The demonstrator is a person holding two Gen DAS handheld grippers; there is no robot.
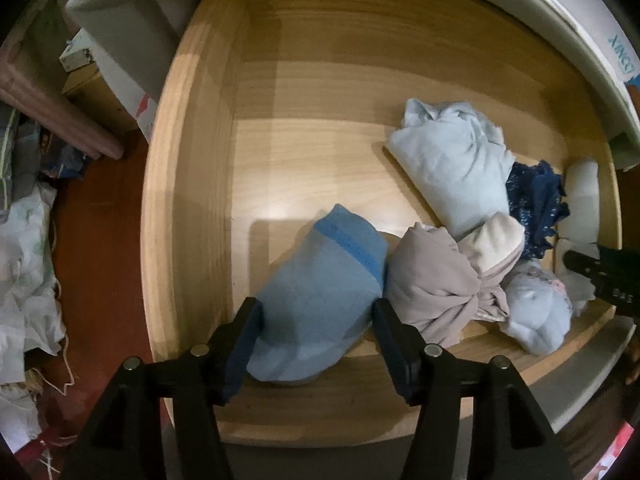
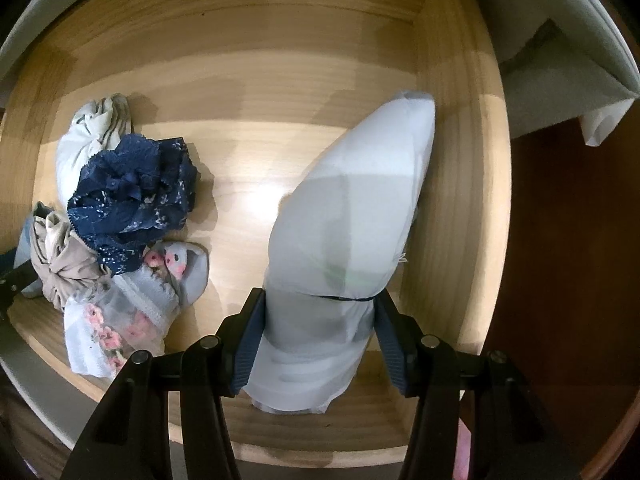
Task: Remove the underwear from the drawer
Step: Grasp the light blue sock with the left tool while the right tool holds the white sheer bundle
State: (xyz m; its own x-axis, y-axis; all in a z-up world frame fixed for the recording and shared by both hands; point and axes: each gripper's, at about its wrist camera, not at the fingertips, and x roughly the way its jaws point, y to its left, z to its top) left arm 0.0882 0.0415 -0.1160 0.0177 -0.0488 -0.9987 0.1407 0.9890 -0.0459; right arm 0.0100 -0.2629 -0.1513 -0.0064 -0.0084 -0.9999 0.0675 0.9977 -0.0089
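Inside the wooden drawer, nearest the front wall, left claw straddles a rolled blue underwear; left pad touches the cloth, right pad looks just off it, jaws apart. Right claw, by the drawer's right wall, is clamped on a pale white roll, both pads pressing in. Between the two, mid-drawer: beige bundle, floral piece, navy lace piece. Farther toward the drawer's back sits a light grey-blue bundle. Rest of the floor bare wood.
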